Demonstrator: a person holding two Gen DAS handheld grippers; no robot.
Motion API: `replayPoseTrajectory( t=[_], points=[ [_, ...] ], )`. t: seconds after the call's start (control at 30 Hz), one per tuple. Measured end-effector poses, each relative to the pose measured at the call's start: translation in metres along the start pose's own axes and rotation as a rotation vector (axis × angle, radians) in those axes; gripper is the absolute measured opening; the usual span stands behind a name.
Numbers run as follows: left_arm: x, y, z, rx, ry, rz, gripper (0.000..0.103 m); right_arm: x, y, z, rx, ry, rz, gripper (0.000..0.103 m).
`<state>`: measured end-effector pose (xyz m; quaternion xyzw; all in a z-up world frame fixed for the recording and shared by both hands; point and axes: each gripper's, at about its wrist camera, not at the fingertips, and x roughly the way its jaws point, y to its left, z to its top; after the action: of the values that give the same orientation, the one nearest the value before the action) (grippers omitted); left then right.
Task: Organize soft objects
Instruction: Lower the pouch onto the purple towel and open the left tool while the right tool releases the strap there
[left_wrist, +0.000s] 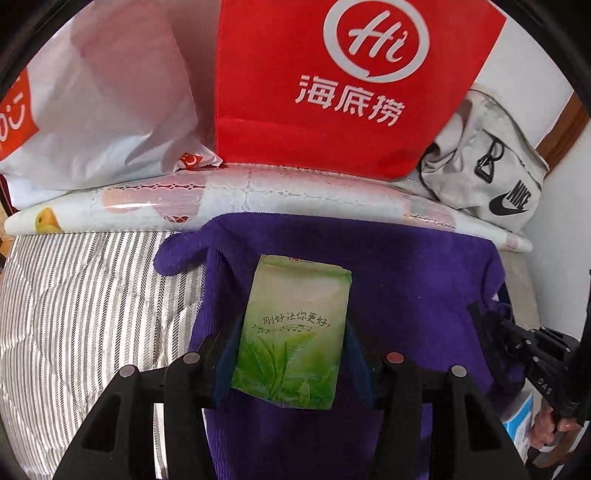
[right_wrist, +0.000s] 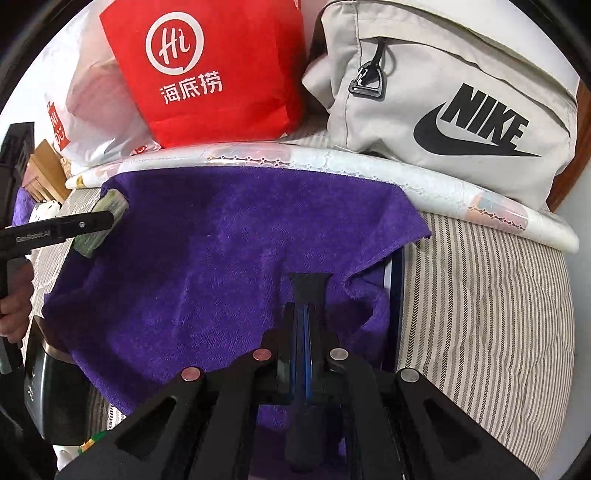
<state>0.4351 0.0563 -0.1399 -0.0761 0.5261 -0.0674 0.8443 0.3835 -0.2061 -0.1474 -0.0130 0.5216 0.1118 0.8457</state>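
Note:
A green tissue pack (left_wrist: 291, 332) is pinched between the jaws of my left gripper (left_wrist: 293, 325), just above a purple towel (left_wrist: 406, 280) spread on the striped bedding. The right wrist view catches the same pack (right_wrist: 107, 210) edge-on at the towel's far left corner, in the left gripper (right_wrist: 105, 221). My right gripper (right_wrist: 306, 284) is shut, its tips down at the towel (right_wrist: 221, 258) near a rumpled right edge. I cannot tell whether cloth is caught between them. It also shows at the towel's right edge as the right gripper (left_wrist: 491, 317).
Behind the towel lies a rolled patterned mat (left_wrist: 258, 184). Past it stand a red bag (left_wrist: 332, 92), a white plastic bag (left_wrist: 110, 110) and a grey Nike bag (right_wrist: 461, 92). Striped bedding (right_wrist: 498, 314) flanks the towel. A hand (left_wrist: 550, 424) grips the right tool.

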Motion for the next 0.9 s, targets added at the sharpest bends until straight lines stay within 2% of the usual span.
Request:
replayPoseTrajectory(
  t=[0.07,0.13,0.2,0.33,0.43,0.5,0.57,0.67,0.77,0.9],
  points=[
    [0.002,0.0,0.002,-0.001,0.001,-0.018,0.052,0.0,-0.001,0.0,-0.002,-0.002,0.009,0.004],
    [0.003,0.0,0.004,-0.006,0.009,-0.034,0.057,0.0,-0.001,0.0,-0.005,0.0,0.013,0.004],
    [0.003,-0.001,0.005,-0.013,0.006,-0.054,0.069,-0.001,0.001,0.0,-0.009,-0.001,0.011,0.004],
    [-0.003,-0.006,0.004,0.001,-0.006,-0.025,0.072,-0.004,0.003,0.0,-0.011,-0.002,0.021,0.006],
    [-0.01,-0.009,0.002,0.015,-0.009,-0.006,0.072,-0.008,0.003,-0.001,0.004,0.0,0.031,0.023],
    [-0.017,-0.011,-0.001,0.029,-0.016,0.013,0.072,-0.013,0.002,-0.001,0.014,-0.005,0.031,0.047],
    [-0.024,-0.014,-0.005,0.036,-0.026,0.032,0.072,-0.02,0.003,-0.003,0.02,-0.019,0.033,0.059],
    [-0.04,-0.019,-0.014,0.05,-0.046,0.044,0.072,-0.033,0.006,-0.006,0.022,-0.024,0.037,0.066],
    [-0.06,-0.022,-0.026,0.053,-0.086,0.043,0.072,-0.046,0.009,-0.012,0.025,-0.033,0.019,0.078],
    [-0.085,-0.023,-0.042,0.061,-0.118,0.057,0.072,-0.069,0.015,-0.023,0.008,-0.073,-0.005,0.079]
  ],
)
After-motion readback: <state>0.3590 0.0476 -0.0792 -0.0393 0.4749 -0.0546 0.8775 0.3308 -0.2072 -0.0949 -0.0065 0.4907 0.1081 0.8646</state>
